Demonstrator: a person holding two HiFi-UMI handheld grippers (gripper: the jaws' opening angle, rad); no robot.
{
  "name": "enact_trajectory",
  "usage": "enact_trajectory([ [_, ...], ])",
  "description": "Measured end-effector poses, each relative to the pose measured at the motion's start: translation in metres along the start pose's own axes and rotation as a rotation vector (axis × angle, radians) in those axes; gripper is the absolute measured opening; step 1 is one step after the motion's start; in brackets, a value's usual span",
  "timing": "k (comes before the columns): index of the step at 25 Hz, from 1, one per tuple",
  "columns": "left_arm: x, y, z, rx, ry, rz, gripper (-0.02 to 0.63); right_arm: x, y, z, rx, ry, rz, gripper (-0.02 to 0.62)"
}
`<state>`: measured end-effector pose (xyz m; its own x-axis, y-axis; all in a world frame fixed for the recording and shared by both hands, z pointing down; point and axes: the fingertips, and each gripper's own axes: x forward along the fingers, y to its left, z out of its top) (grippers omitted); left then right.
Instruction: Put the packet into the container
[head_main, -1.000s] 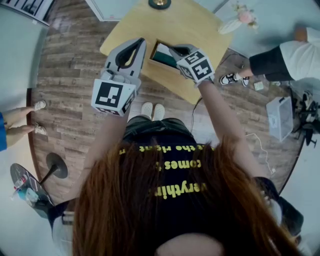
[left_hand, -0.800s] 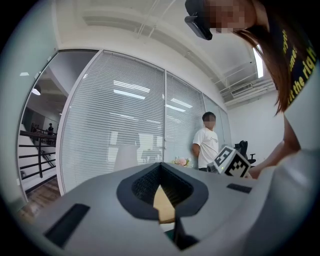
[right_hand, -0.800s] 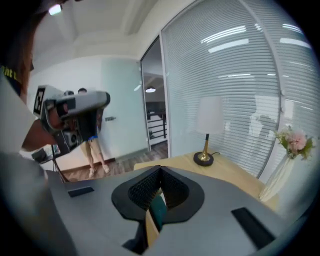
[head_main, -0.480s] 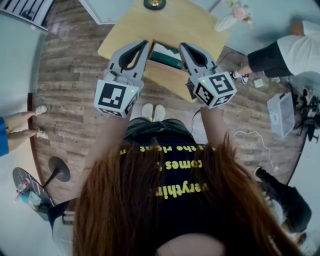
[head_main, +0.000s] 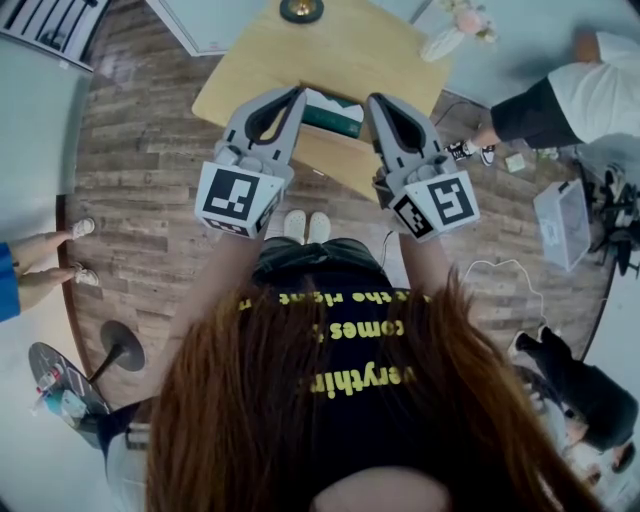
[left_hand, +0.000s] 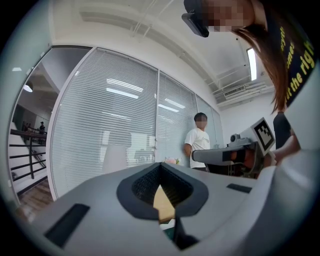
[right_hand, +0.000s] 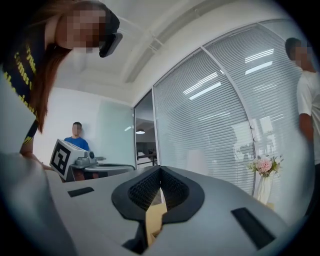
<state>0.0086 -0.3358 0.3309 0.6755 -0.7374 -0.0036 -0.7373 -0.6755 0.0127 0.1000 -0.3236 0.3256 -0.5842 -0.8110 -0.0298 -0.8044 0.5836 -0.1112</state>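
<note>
Over the wooden table (head_main: 330, 50), left gripper (head_main: 297, 95) and right gripper (head_main: 375, 101) hover closed, empty.

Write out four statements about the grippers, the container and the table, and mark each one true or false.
1. The container stands on the wooden table. True.
2. The right gripper clamps a packet. False: its fingers are shut with nothing between them.
3. The left gripper and the right gripper are held one on each side of the container. True.
4. The left gripper's fingers are spread wide. False: they are closed together, empty.
</note>
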Motion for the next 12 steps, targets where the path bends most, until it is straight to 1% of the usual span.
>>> enact_trajectory([
  [7,-0.001,-0.004,0.001,0.001,0.001,-0.005,-0.003,-0.011,0.006,0.014,-0.013,-0.044,-0.008,0.015],
  [12,0.001,-0.004,0.000,0.003,0.003,-0.006,-0.003,-0.013,0.007,0.019,-0.021,-0.056,-0.012,0.015],
])
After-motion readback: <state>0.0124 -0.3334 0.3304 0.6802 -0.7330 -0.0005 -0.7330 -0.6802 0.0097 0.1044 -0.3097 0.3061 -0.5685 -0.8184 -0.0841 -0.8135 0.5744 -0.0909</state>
